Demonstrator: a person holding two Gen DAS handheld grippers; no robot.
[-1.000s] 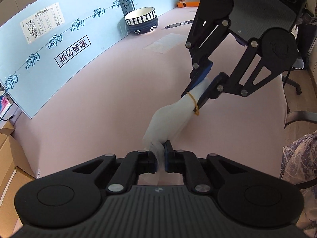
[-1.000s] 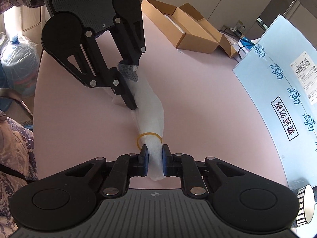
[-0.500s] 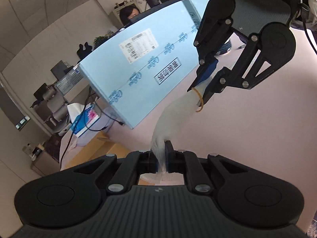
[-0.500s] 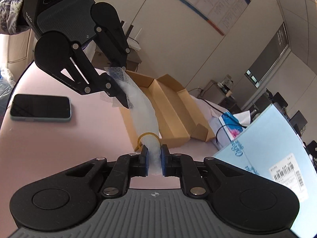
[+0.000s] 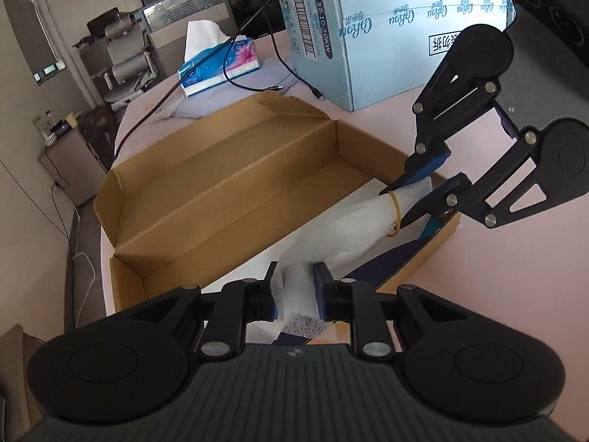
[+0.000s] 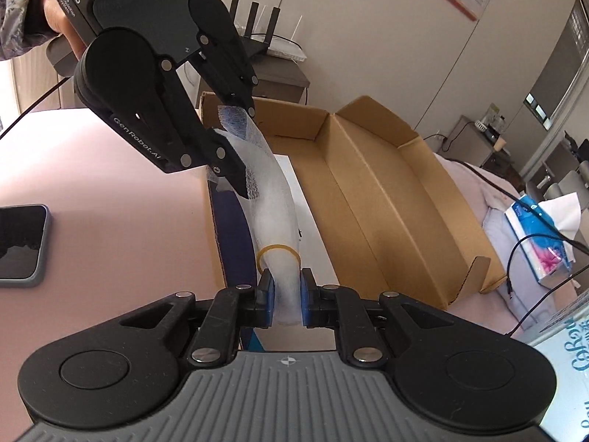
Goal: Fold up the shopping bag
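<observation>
Rolled shopping bag (image 5: 349,228) (rubber band (image 5: 395,215) around one end) is held over the cardboard box (image 5: 228,169), clamped by left gripper (image 5: 296,300) and right gripper (image 6: 286,300).

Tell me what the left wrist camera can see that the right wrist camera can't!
Only the left wrist view shows the big light-blue carton standing on the pink table.

Only the right wrist view shows the phone lying on the table, the router with its antennas, and the person's patterned sleeve.

Both show the rolled white shopping bag with a rubber band round it, held over the open cardboard box by the left gripper at one end and the right gripper at the other, plus the tissue box.
</observation>
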